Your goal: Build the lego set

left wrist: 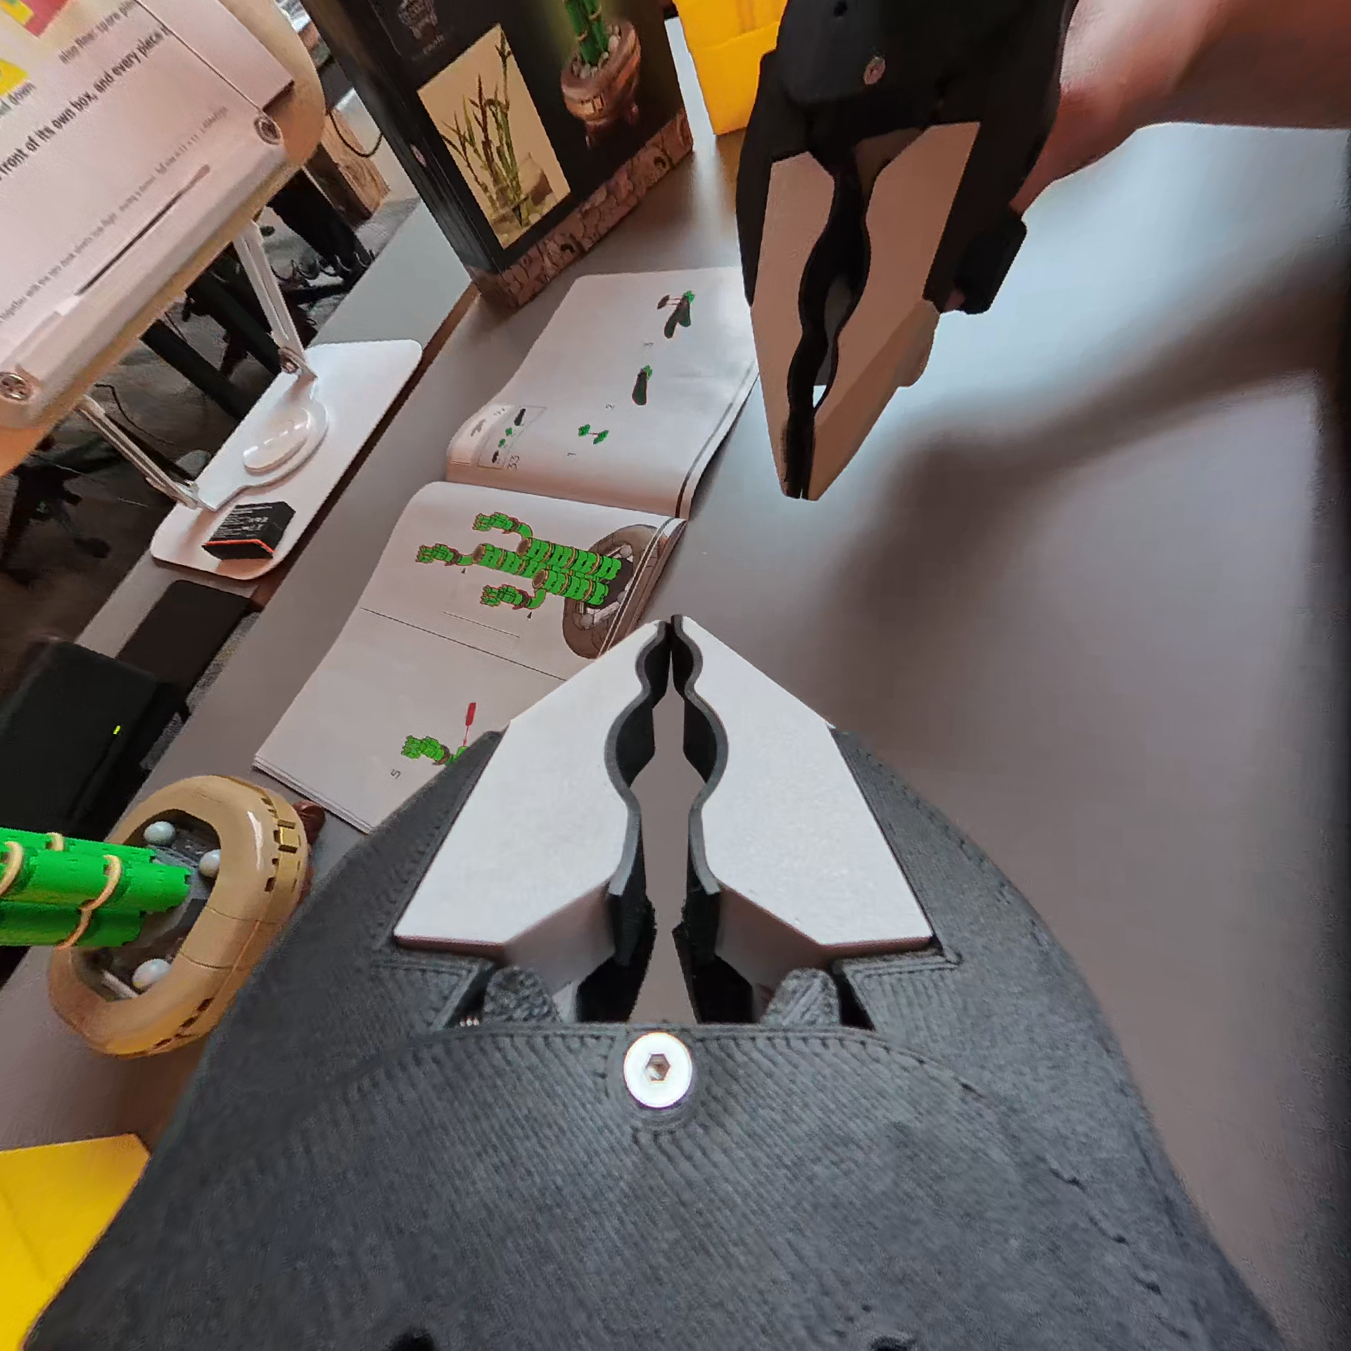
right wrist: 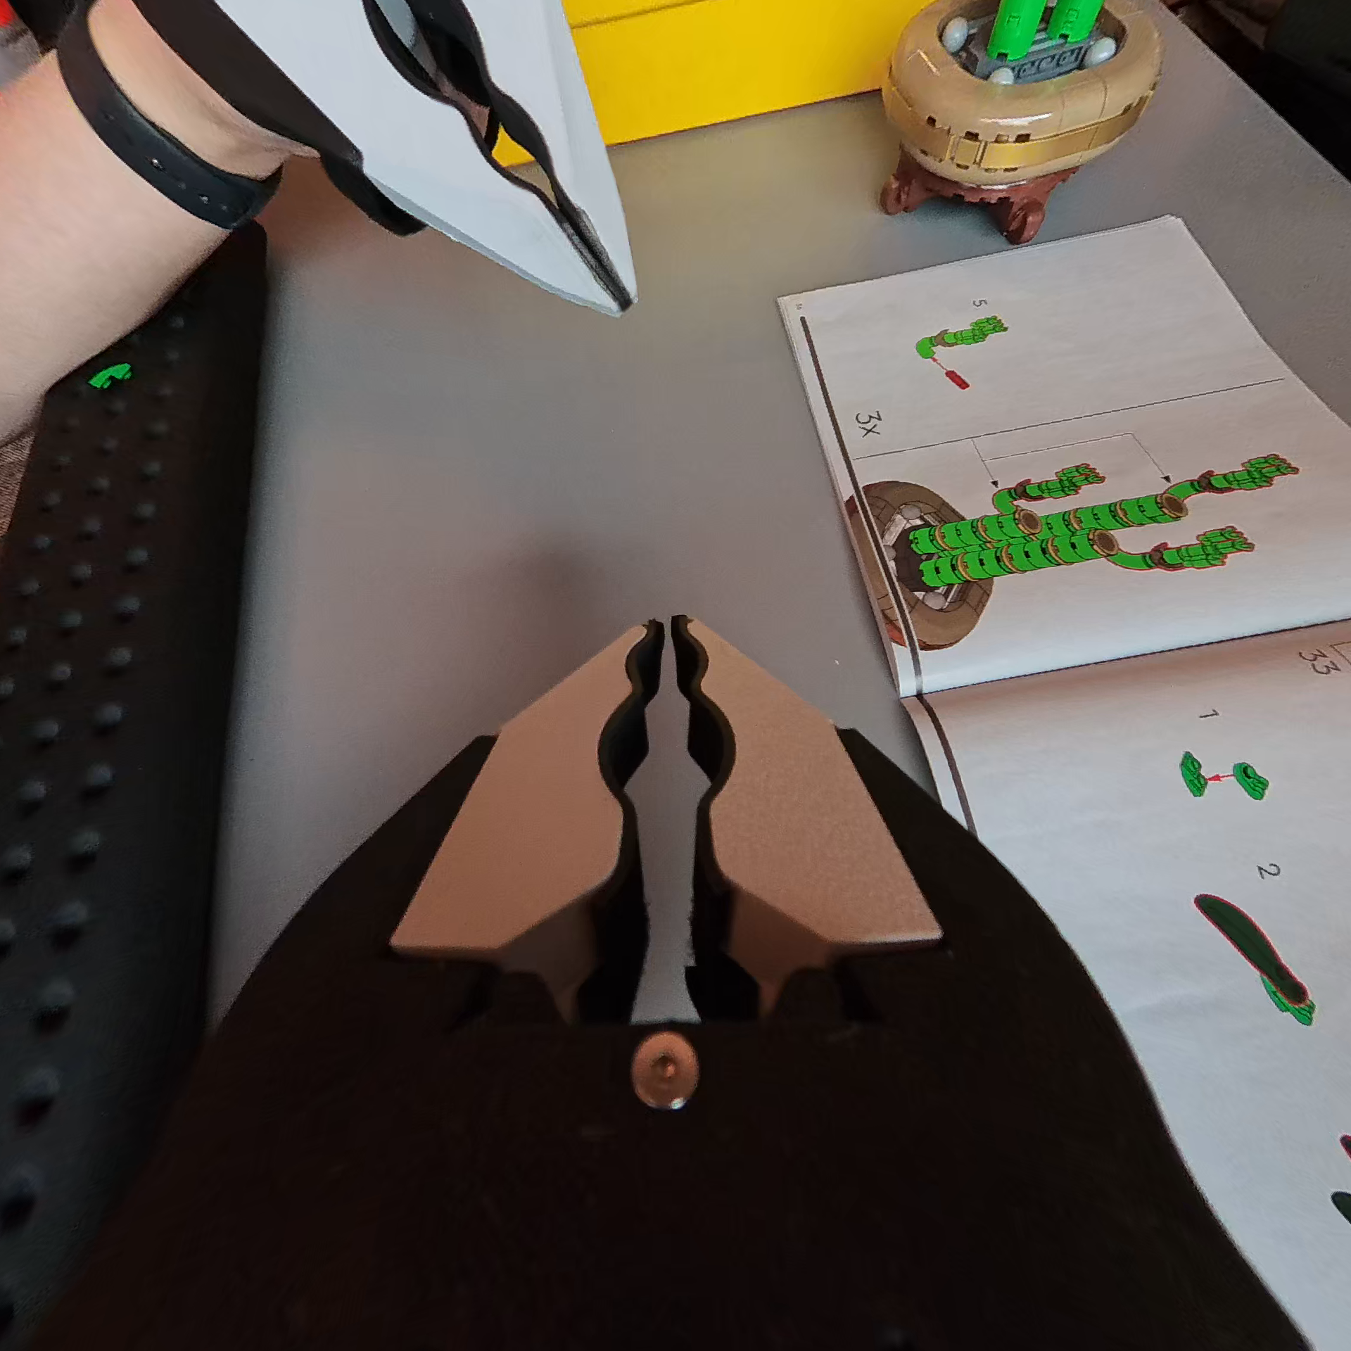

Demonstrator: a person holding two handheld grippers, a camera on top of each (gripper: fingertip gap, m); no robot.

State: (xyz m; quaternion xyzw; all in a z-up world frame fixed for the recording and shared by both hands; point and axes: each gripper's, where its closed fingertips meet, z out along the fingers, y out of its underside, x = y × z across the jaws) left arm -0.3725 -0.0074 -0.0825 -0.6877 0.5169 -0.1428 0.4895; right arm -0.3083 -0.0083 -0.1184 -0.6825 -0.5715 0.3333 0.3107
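Note:
My left gripper (left wrist: 671, 623) is shut and empty above the grey table (left wrist: 1023, 658). My right gripper (right wrist: 667, 623) is shut and empty too, and it shows across from the left one in the left wrist view (left wrist: 798, 491). The left gripper shows in the right wrist view (right wrist: 621, 300) at the top. The lego plant, a tan pot (left wrist: 212, 914) with green bamboo stalks (left wrist: 88, 892), stands at lower left; it also shows in the right wrist view (right wrist: 1023, 110) on a brown stand. A small green lego piece (right wrist: 110, 376) lies on the black studded mat (right wrist: 110, 658).
The open instruction booklet (left wrist: 526, 585) lies on the table, also seen in the right wrist view (right wrist: 1096, 585). The set's box (left wrist: 512, 131) stands behind it. A white stand (left wrist: 292, 424) holds a printed sheet at far left. Yellow bins (right wrist: 716, 66) sit at the table's edges. Spacing between my two grippers at the tips: around 8 cm. The tan pot (left wrist: 212, 914) is about 20 cm from my left fingertips. The right camera catches it too, in the right wrist view (right wrist: 947, 74). Between my left fingertips and the small green lego piece (right wrist: 110, 376) there is roughly 25 cm.

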